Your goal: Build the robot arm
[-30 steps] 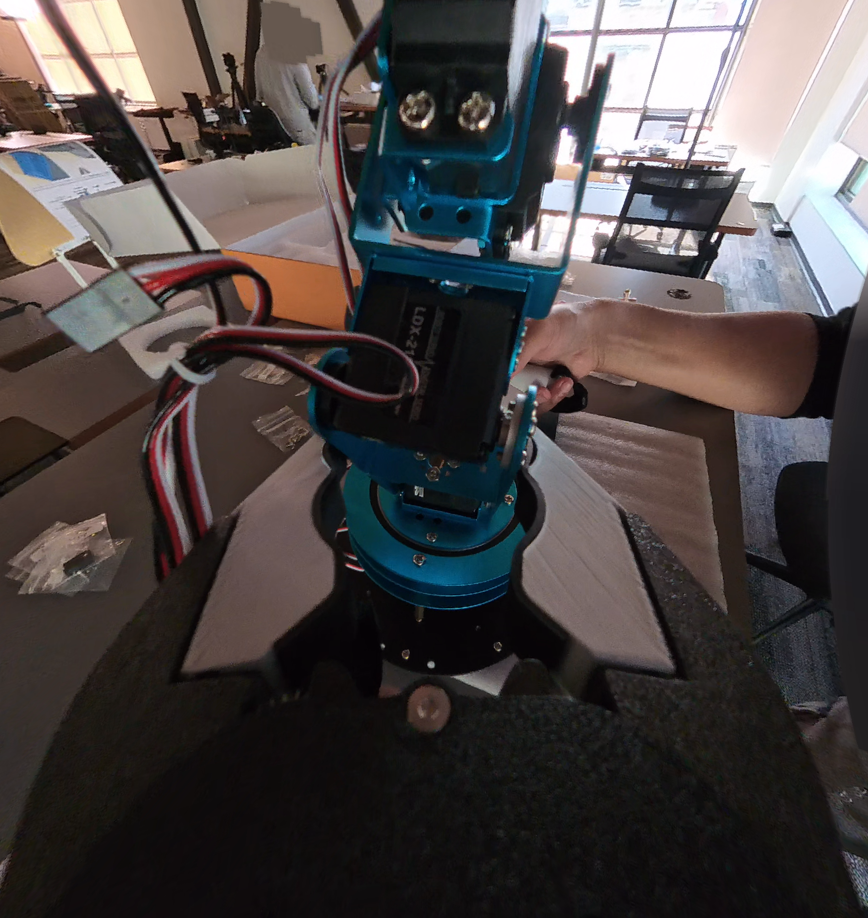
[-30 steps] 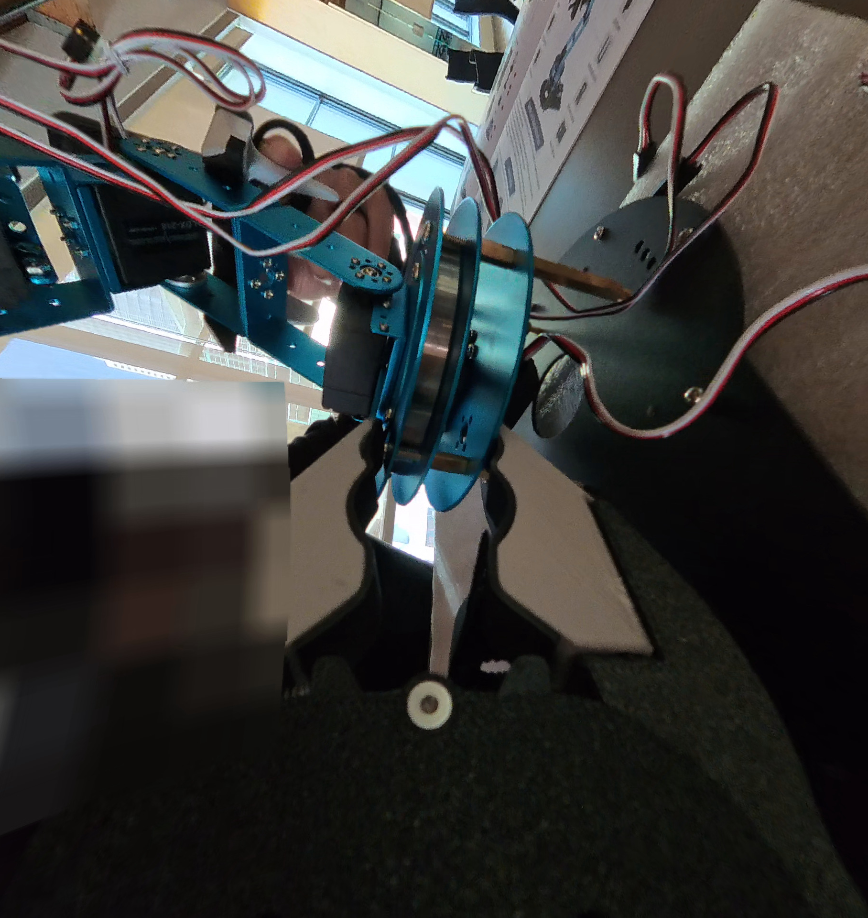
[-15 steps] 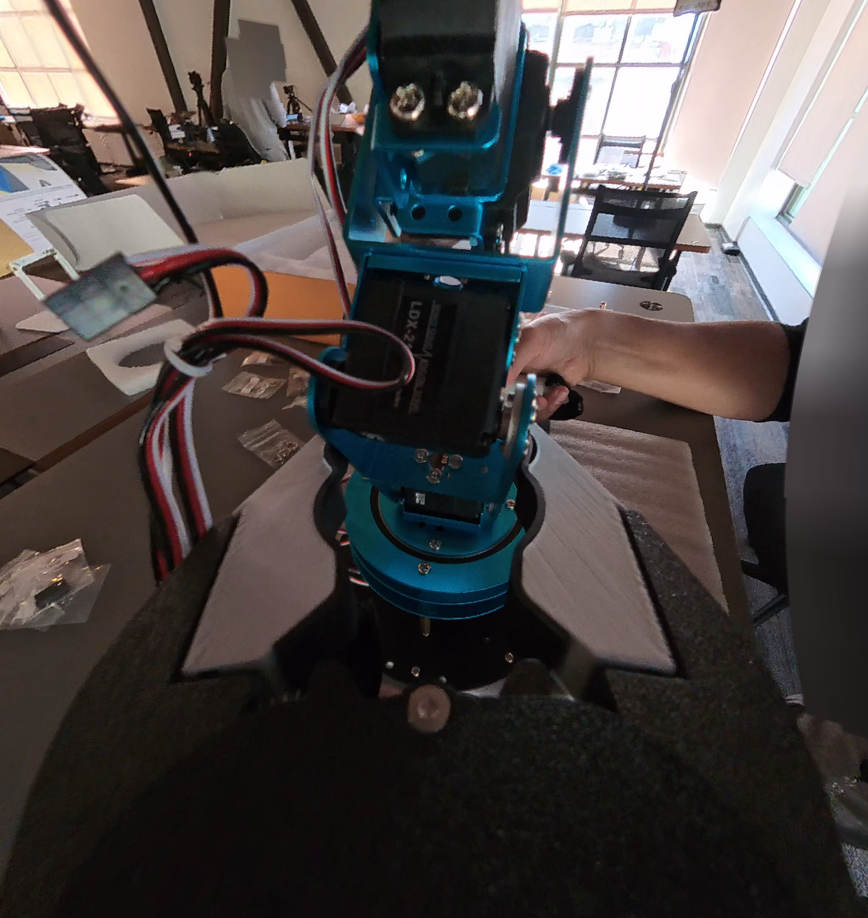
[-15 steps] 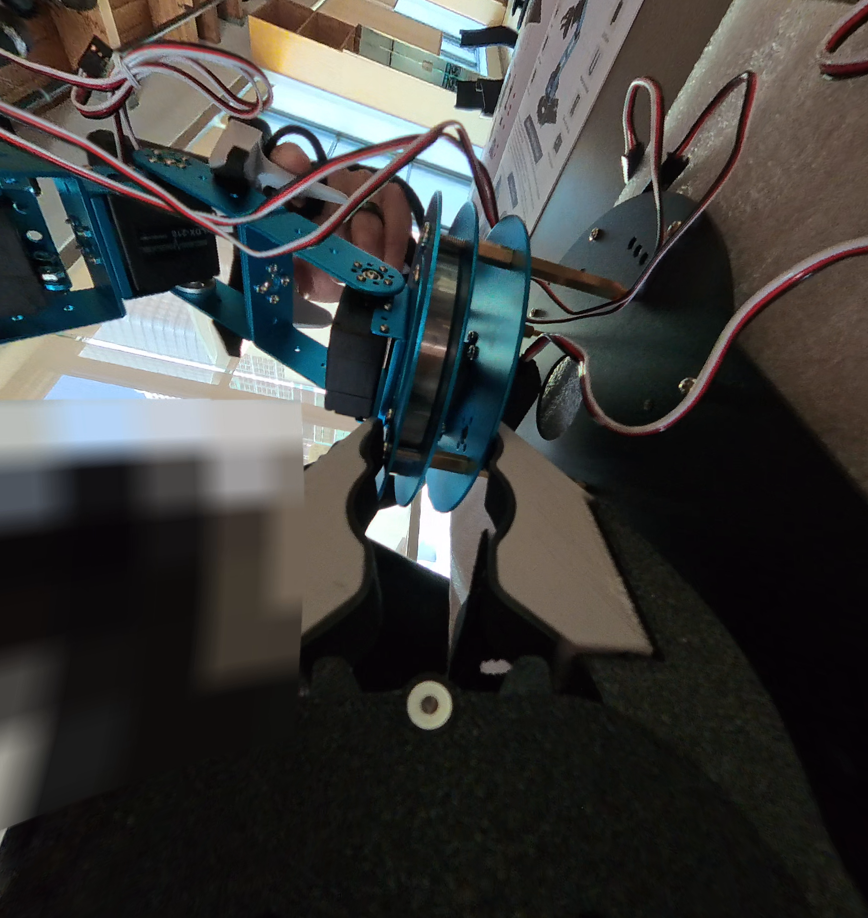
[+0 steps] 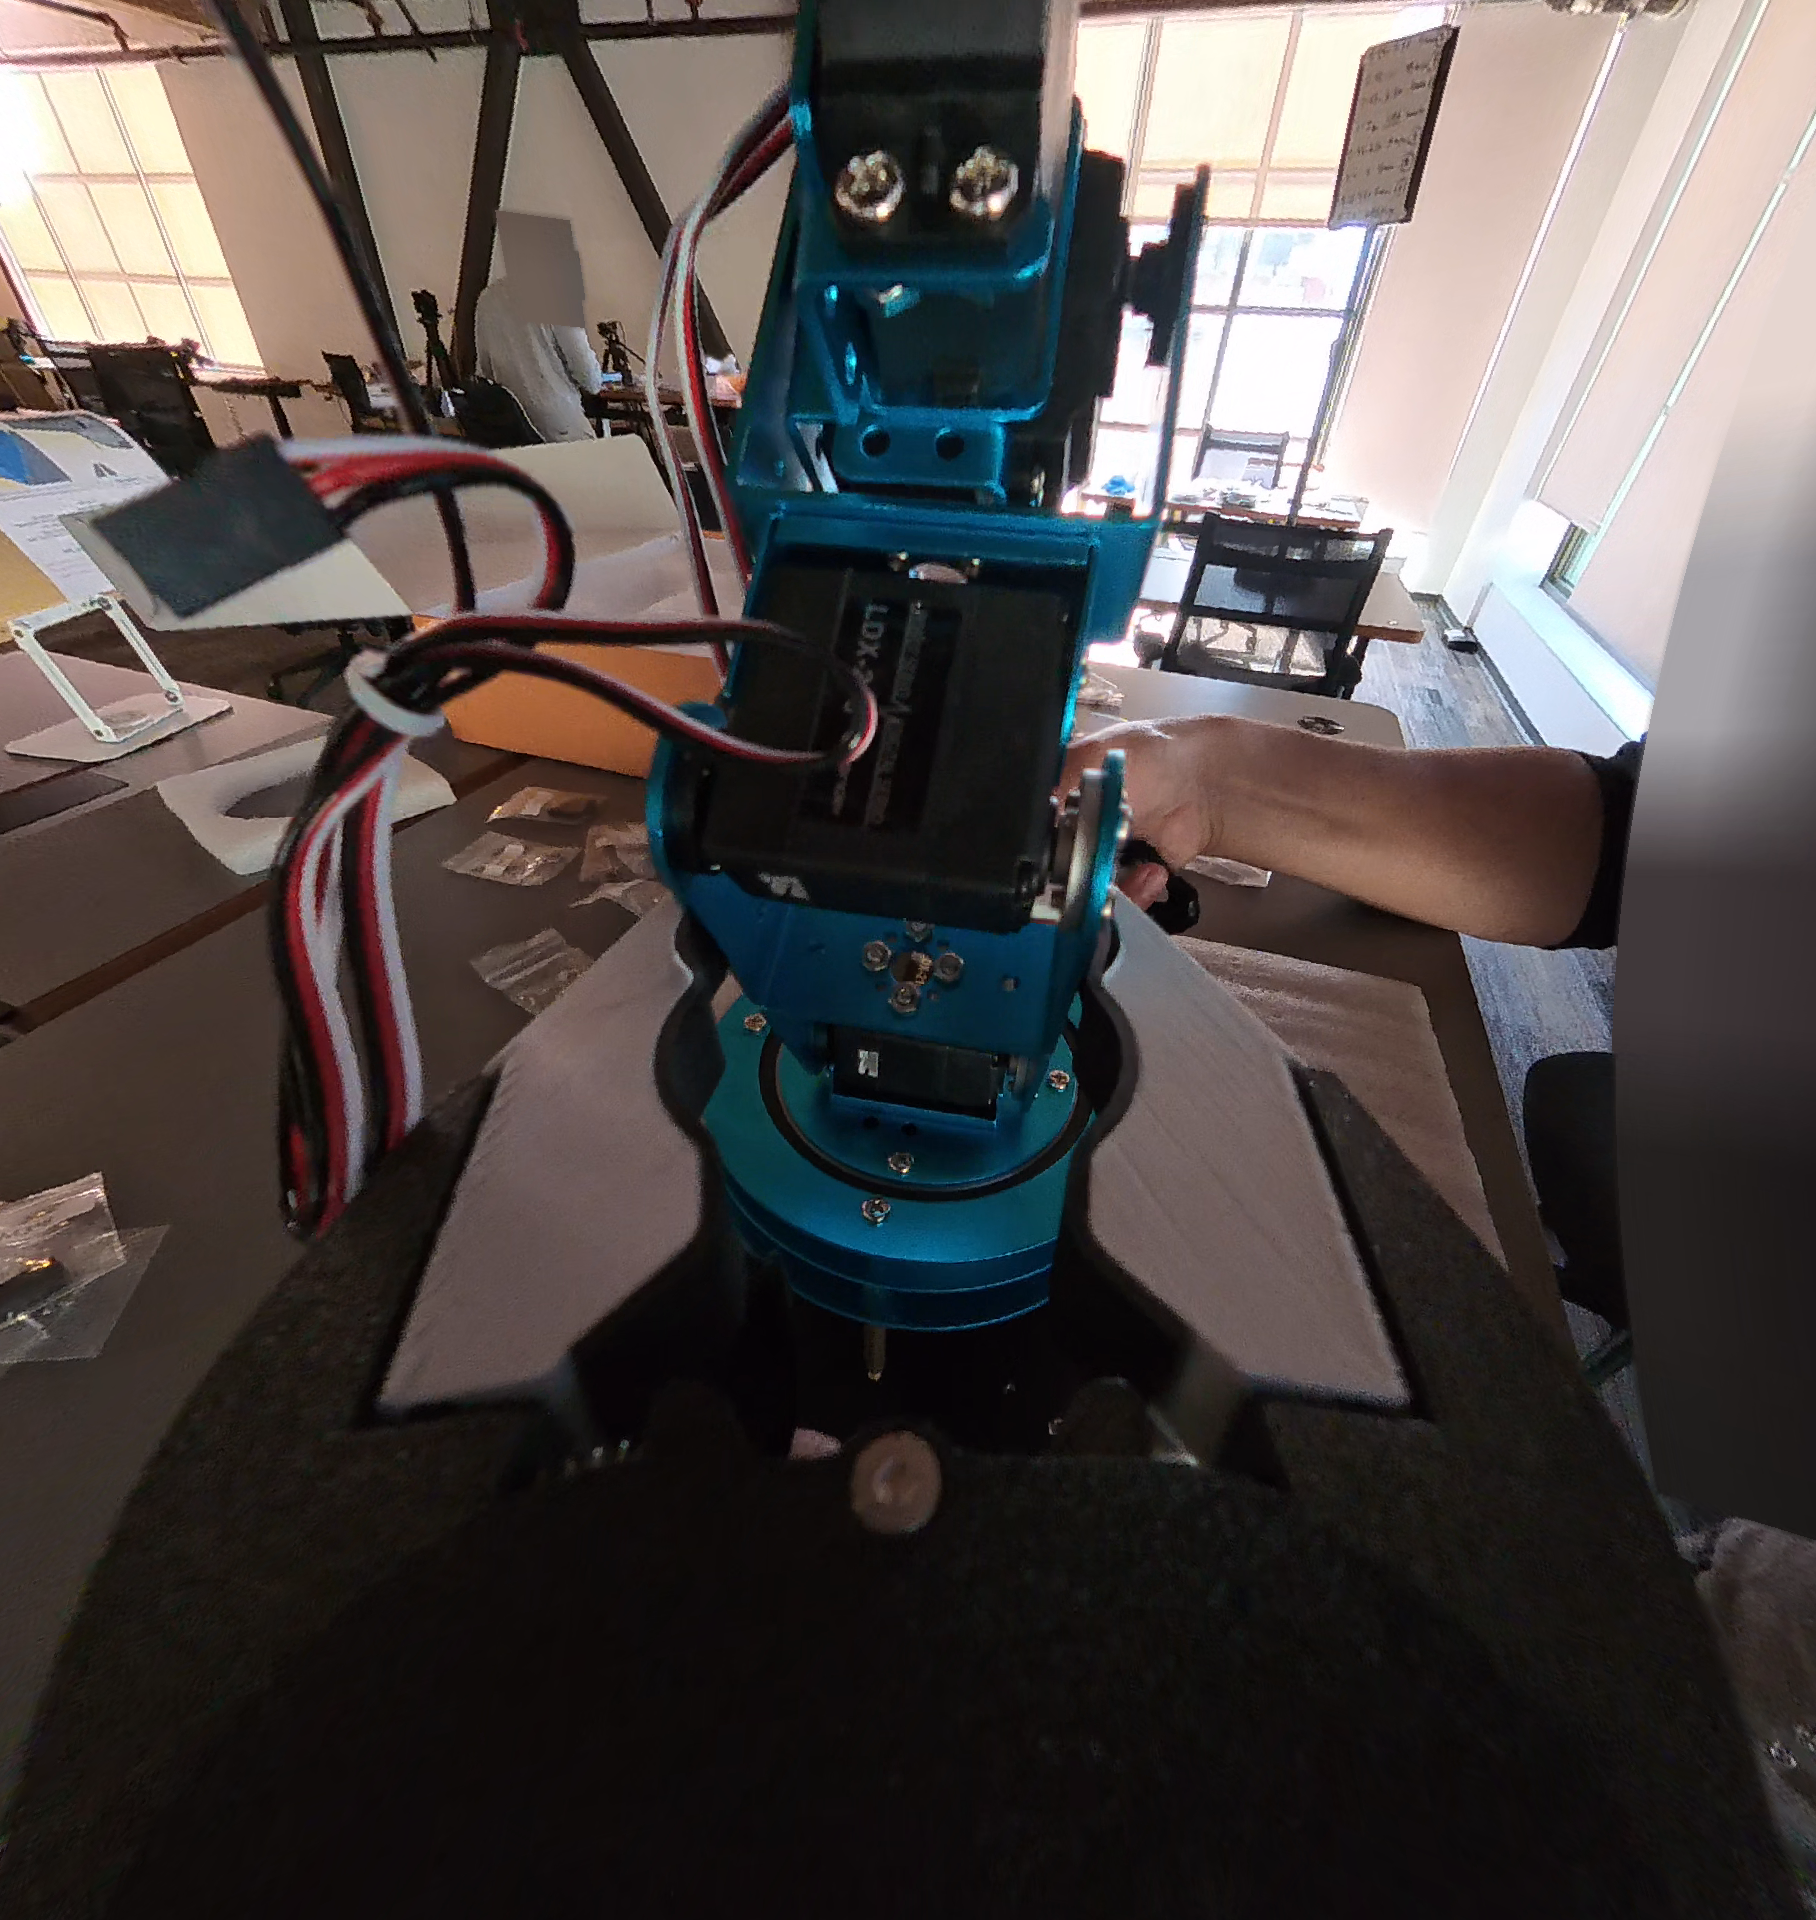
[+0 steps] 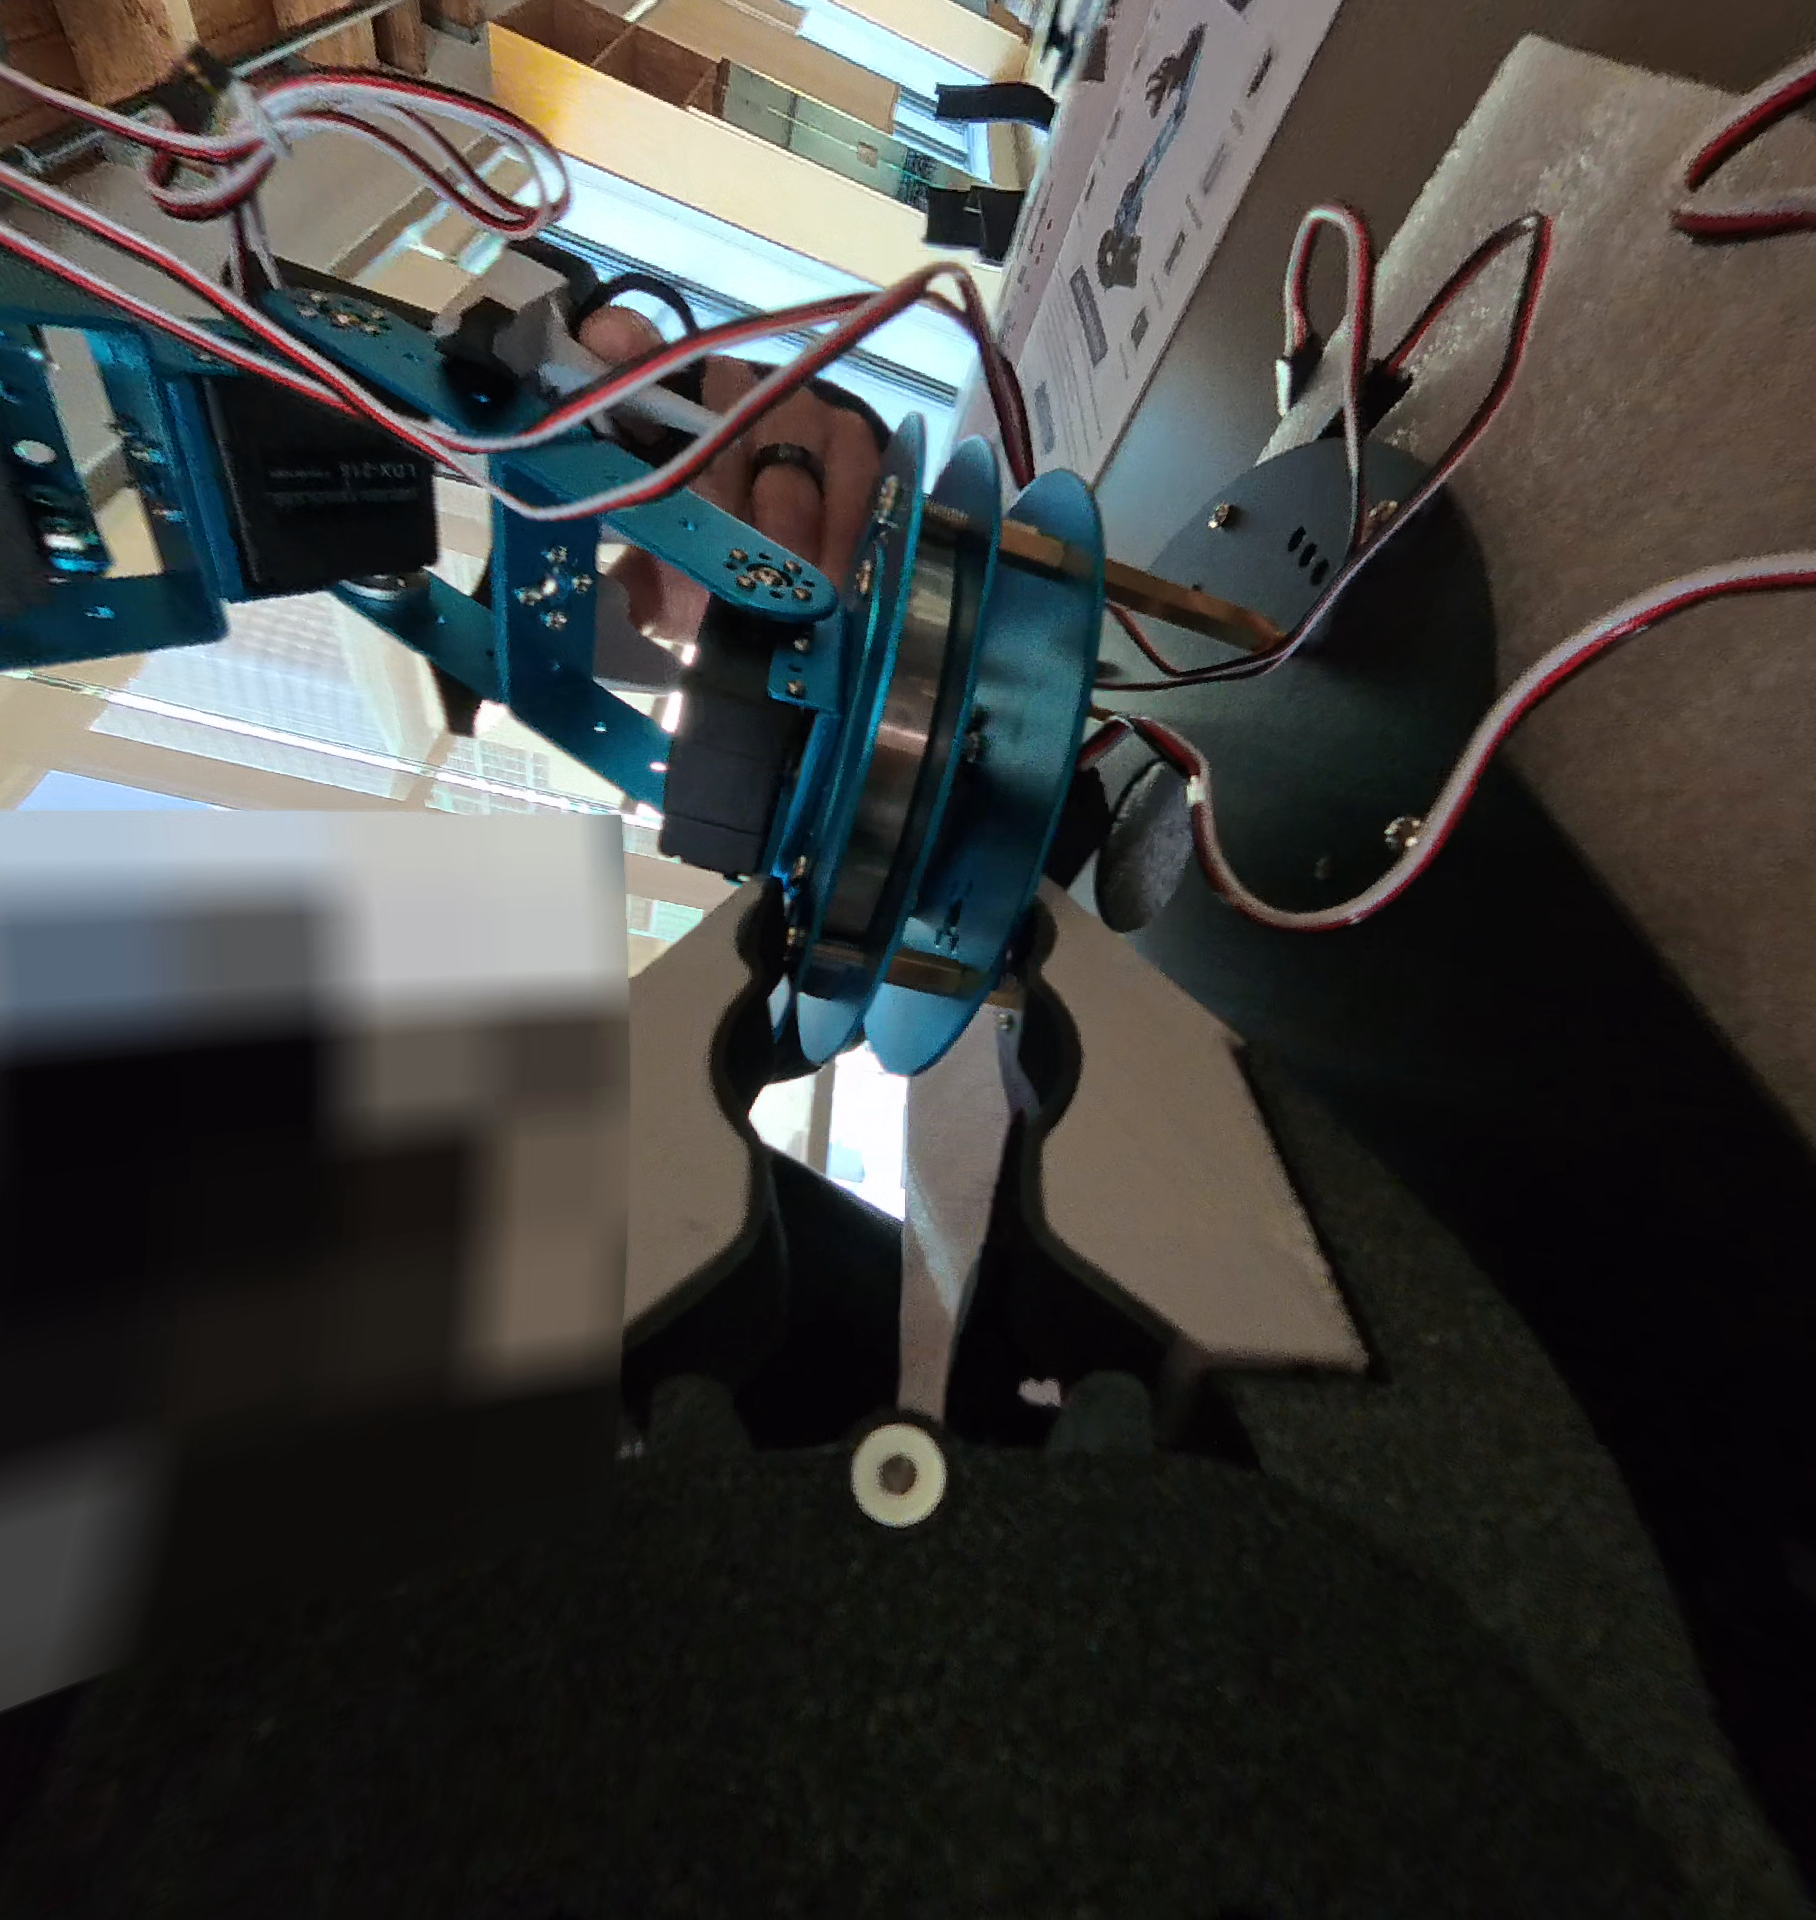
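Left gripper (image 5: pixel 888 1039): its two pale grey fingers (image 5: pixel 561 1164) stand on either side of the round turntable of a small blue anodised metal robot arm (image 5: pixel 914 665), pressed to its rim, clasping it.
Right gripper (image 6: pixel 899 997): its grey fingers (image 6: pixel 1153 1122) close on the lower edge of the same arm's stacked blue discs (image 6: pixel 945 727), gripping them; the discs sit in the scalloped notch between the fingers.
Robot arm, how it looks: blue brackets carry black box-shaped servo motors (image 5: pixel 883 758); two silver screws show on the upper joint. In the left wrist view it rises upright from the turntable; in the right wrist view it lies sideways across the frame.
Base: brass standoffs join the discs to a dark round metal plate (image 6: pixel 1330 665), which rests on a grey-brown foam pad (image 6: pixel 1662 416).
Cables: red, black and white servo leads (image 5: pixel 343 935) hang in a bundle left of the arm, one ending in a dark flat connector (image 5: pixel 218 530); more leads loop over the round plate.
Hand: a bare hand (image 5: pixel 1153 790) and forearm reach in from the right, just behind the arm's lower bracket.
Table: a dark tabletop (image 5: pixel 156 1039) with small clear plastic bags (image 5: pixel 31 1278) of parts scattered on it, and an orange-sided open box (image 5: pixel 571 707) behind.
Farther off: black chairs, tall bright windows, a person standing by the desks.
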Motion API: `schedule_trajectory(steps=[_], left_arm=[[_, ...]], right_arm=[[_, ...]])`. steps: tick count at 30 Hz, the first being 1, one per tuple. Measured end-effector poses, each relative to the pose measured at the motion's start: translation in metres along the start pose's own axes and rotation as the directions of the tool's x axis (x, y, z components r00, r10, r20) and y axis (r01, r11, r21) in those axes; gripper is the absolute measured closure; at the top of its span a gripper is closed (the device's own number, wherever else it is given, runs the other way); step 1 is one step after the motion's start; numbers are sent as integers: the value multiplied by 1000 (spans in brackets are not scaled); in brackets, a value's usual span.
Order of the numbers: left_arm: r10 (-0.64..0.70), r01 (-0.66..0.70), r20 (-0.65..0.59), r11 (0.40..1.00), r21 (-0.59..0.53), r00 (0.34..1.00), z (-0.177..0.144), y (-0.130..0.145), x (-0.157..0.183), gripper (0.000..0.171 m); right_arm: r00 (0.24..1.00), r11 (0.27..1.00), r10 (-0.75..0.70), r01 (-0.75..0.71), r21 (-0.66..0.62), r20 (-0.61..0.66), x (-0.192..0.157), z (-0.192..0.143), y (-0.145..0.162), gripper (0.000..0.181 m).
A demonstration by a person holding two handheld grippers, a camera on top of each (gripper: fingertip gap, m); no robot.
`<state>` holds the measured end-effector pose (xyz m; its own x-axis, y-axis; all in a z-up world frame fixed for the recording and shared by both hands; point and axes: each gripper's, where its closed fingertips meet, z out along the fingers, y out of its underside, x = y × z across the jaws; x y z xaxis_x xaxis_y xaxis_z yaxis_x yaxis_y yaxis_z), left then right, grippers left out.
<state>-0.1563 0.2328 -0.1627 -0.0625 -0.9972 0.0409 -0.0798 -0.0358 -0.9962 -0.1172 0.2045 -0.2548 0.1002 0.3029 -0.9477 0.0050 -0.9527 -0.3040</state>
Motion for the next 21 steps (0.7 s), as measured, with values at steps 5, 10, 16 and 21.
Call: schedule_trajectory(steps=[5,10,16,21], left_arm=[[-14,14,2,1000,12,1000,1,-1,-3,105],[-17,16,3,1000,20,1000,1,-2,-3,105],[9,-9,6,999,38,1000,0,-3,3,105],[46,-47,10,998,52,999,-2,-3,10,105]], right_arm=[[995,998,-53,56,27,-85,-1,-17,-9,131],[928,972,-213,233,29,-307,-2,-44,-21,136],[629,736,-611,675,-52,-481,-33,-41,-38,164],[536,693,-683,690,-209,-496,-13,-19,-23,181]])
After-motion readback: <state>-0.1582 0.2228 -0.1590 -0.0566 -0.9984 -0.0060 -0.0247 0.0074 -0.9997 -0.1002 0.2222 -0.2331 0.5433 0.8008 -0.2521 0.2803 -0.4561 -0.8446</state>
